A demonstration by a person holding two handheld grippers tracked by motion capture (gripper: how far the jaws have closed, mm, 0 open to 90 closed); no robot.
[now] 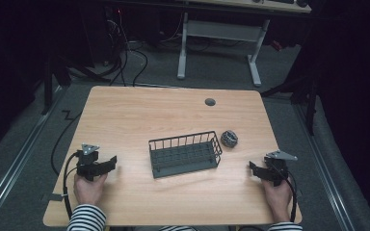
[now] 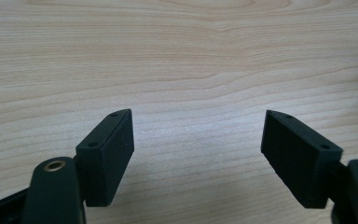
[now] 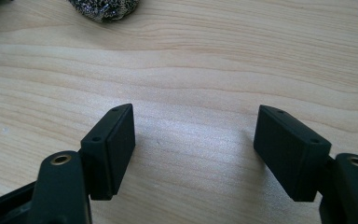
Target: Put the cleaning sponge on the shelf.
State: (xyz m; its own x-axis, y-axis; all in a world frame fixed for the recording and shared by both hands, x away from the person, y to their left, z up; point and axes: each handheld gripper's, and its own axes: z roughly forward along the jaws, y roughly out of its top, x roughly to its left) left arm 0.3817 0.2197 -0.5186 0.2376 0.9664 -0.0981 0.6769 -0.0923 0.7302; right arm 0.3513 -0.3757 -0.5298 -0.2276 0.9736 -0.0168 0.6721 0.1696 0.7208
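A dark wire basket (image 1: 185, 154) stands in the middle of the wooden table (image 1: 139, 110), empty as far as I can see. Just right of it lies a round steel-wool scourer (image 1: 229, 138), whose lower edge also shows at the top of the right gripper view (image 3: 103, 8). My left gripper (image 1: 112, 161) rests low at the table's front left, held in a hand with a striped sleeve; its jaws stand wide apart over bare wood (image 2: 198, 140). My right gripper (image 1: 253, 169) sits at the front right, jaws likewise spread with nothing between them (image 3: 195, 140).
A grey cable grommet (image 1: 210, 102) sits in the tabletop near the far edge. Beyond the table are a white desk frame (image 1: 219, 43) and loose cables on a grey floor. Cables trail from both grippers off the front edge.
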